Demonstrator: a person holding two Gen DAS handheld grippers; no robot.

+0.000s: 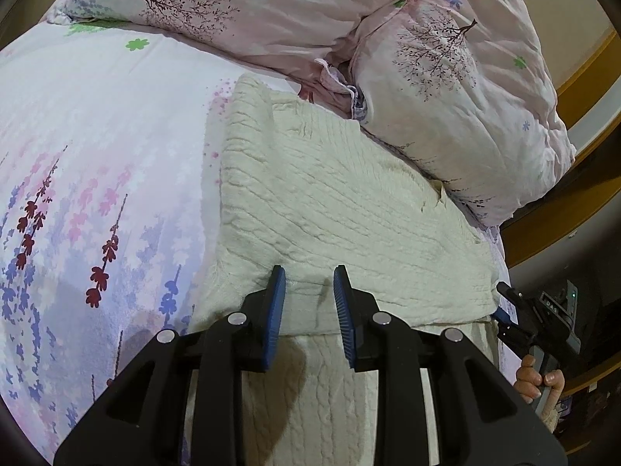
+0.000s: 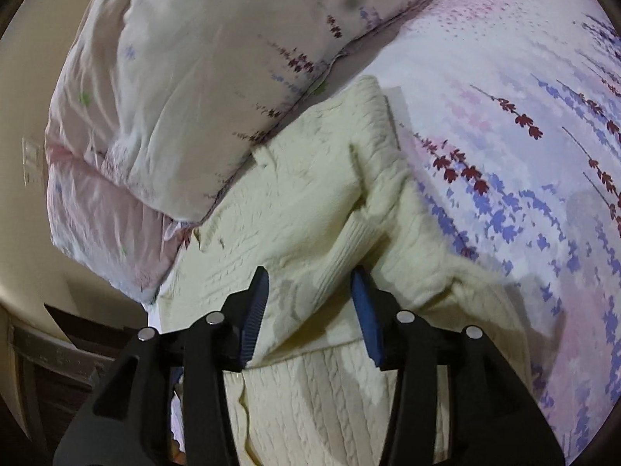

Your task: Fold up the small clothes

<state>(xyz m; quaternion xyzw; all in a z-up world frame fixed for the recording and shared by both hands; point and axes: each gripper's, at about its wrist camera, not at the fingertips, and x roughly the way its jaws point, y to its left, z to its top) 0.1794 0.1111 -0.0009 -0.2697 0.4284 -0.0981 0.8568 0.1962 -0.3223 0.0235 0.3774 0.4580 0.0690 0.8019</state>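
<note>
A cream cable-knit sweater point(image 1: 341, 202) was laid partly folded on the floral bedsheet point(image 1: 97, 136), just beside the pink pillows point(image 1: 446, 77). The left gripper point(image 1: 309, 283) and right gripper point(image 2: 310, 283) were held spread above its folded edge, nothing being pinched.

— Where can you move?
— Your left side is open: the floral bedsheet point(image 1: 97, 147) lies flat beside the cream sweater point(image 1: 330, 202).
— And ahead?
— The pink pillows point(image 1: 446, 77) pile up against the sweater's far edge; on your right, the bed ends just past it.
</note>
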